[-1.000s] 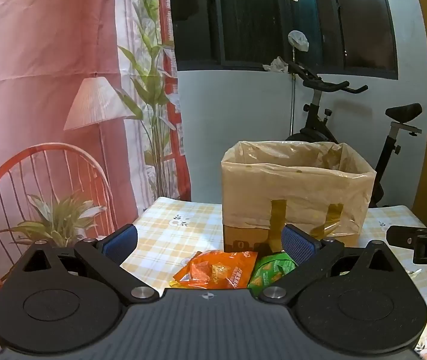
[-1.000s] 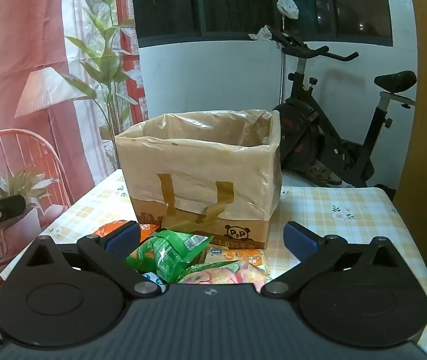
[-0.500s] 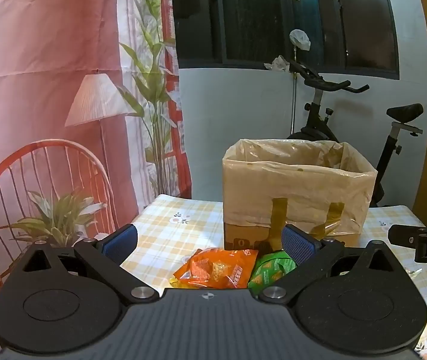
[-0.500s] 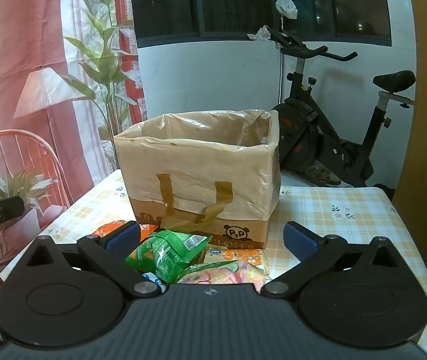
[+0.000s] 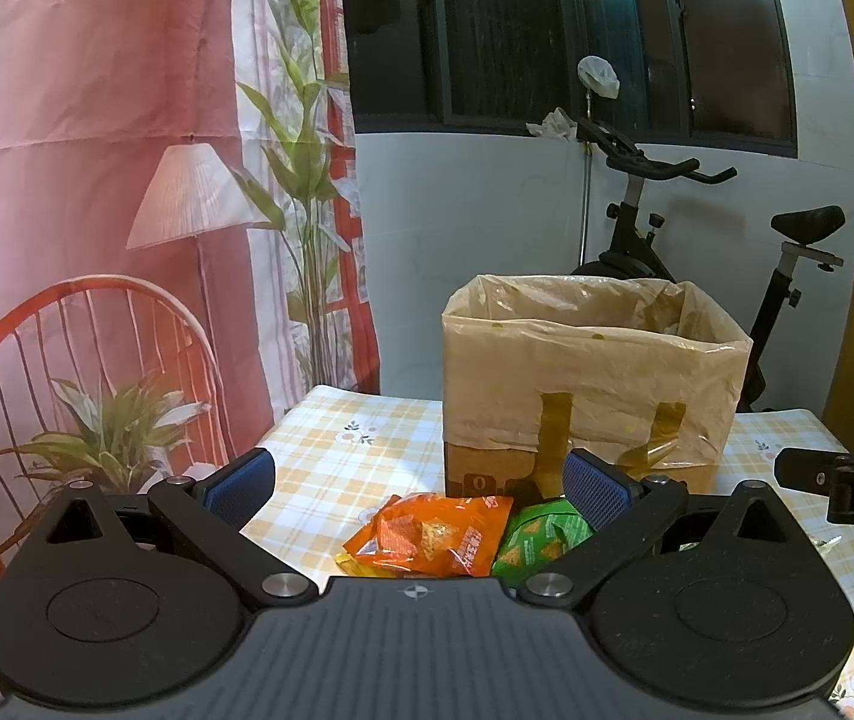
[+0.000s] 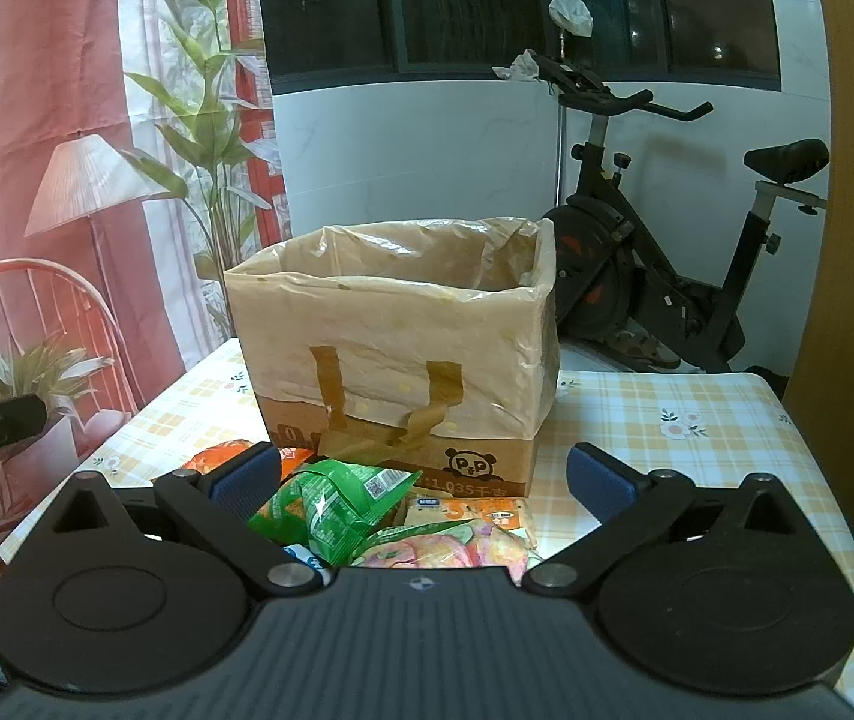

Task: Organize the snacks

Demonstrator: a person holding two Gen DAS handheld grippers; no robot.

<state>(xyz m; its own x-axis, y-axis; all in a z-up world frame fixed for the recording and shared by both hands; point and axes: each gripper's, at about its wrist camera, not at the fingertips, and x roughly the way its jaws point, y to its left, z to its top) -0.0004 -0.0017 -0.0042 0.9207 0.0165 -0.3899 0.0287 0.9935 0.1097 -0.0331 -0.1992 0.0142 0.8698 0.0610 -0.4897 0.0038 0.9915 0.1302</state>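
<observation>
A cardboard box lined with a tan plastic bag (image 5: 592, 372) (image 6: 394, 348) stands on the checked tablecloth. In front of it lie snack packs: an orange chip bag (image 5: 433, 534) (image 6: 223, 459), a green bag (image 5: 538, 537) (image 6: 331, 504) and a pink-orange pack (image 6: 457, 534). My left gripper (image 5: 418, 483) is open and empty above the orange and green bags. My right gripper (image 6: 424, 477) is open and empty above the green and pink packs. Each gripper shows at the edge of the other's view.
The table (image 6: 667, 420) carries the box near its far side. A red wire chair (image 5: 85, 360) and a potted plant (image 5: 109, 438) stand left of the table. An exercise bike (image 6: 667, 276) stands behind it by the white wall.
Both views have shifted very slightly; the box and snacks have not moved and both grippers stay open.
</observation>
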